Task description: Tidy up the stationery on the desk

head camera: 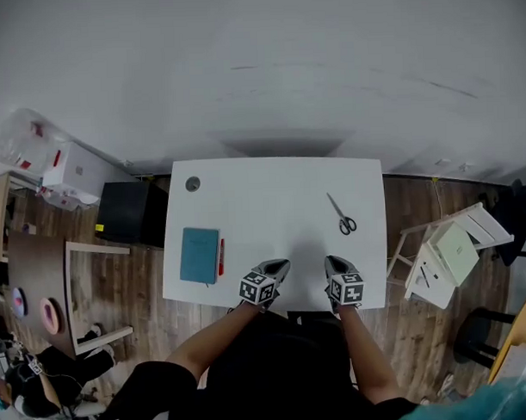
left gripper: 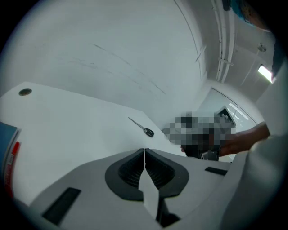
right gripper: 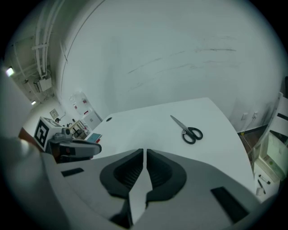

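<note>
Honestly this looks like square one to me. The white desk (head camera: 271, 204) is mostly bare. The biggest thing on it is a teal notebook (head camera: 200, 254) lying flat near the left side. The scissors (head camera: 342, 216) are well apart from it over on the right half, closed, handles toward the person. What looks like a red pen (head camera: 221, 257) sits just beside the notebook's right edge, and I can't tell if it's touching. There's also a small round cable hole cover (head camera: 192, 184) in the far left corner. Both claws hover at the near edge. The left gripper (head camera: 276, 268) has its jaws pressed together with nothing between them, and the right gripper (head camera: 335, 264) is the same, closed and empty. So nothing is picked up or gathered, and I'd say the whole tidy-up is left to do.
</note>
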The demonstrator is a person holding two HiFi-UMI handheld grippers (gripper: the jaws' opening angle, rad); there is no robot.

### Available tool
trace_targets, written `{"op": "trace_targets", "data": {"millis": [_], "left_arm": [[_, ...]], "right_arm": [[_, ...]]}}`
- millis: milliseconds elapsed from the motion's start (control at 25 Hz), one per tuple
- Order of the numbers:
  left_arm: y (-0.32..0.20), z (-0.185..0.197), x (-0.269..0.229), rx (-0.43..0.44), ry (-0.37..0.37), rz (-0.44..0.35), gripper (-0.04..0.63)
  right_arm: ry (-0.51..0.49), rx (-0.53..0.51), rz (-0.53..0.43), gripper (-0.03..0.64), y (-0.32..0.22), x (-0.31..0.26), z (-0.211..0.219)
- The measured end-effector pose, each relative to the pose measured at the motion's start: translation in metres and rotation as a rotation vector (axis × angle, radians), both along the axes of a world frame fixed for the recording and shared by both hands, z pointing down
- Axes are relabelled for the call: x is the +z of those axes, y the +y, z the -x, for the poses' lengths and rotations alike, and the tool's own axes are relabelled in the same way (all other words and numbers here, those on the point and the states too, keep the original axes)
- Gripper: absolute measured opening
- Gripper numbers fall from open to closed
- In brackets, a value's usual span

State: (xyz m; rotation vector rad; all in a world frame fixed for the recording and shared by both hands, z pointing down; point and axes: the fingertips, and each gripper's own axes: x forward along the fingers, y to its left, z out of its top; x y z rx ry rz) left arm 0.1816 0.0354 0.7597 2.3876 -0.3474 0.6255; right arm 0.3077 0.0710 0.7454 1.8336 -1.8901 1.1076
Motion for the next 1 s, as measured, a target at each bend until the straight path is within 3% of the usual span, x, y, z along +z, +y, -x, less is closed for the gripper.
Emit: {"op": "trace_targets", "data": {"millis": [160,320,600,760,1000], "left_arm": [[-0.016,-0.03,-0.003,-0.091,-0.001,-0.006,0.018],[-0.017,-0.054,-0.012,-0.16,0.031,0.017,0.018],[-0.017,-0.086,-0.011,-0.166,-0.009,-0.031,0.018],[-0.018,-0.102,-0.011,-0.157,-0.011,-0.045,0.018],[-0.022,-0.109,-0.01,-0.239,0.019,0.006,0.018]], "right_arm": [[0.026,-0.056,0.02,0.041,0.0,0.011,-0.031],[0.029,-0.049,0.046,0.041,-0.006,0.023,-0.059],[0.035,-0.015,0.067,0.041,-0.028,0.041,-0.105],[0.096,-0.061,0.098,0.043,-0.044,0.053,-0.117],[0.146,-0.148,0.136,0.063,-0.068,0.067,-0.121]]}}
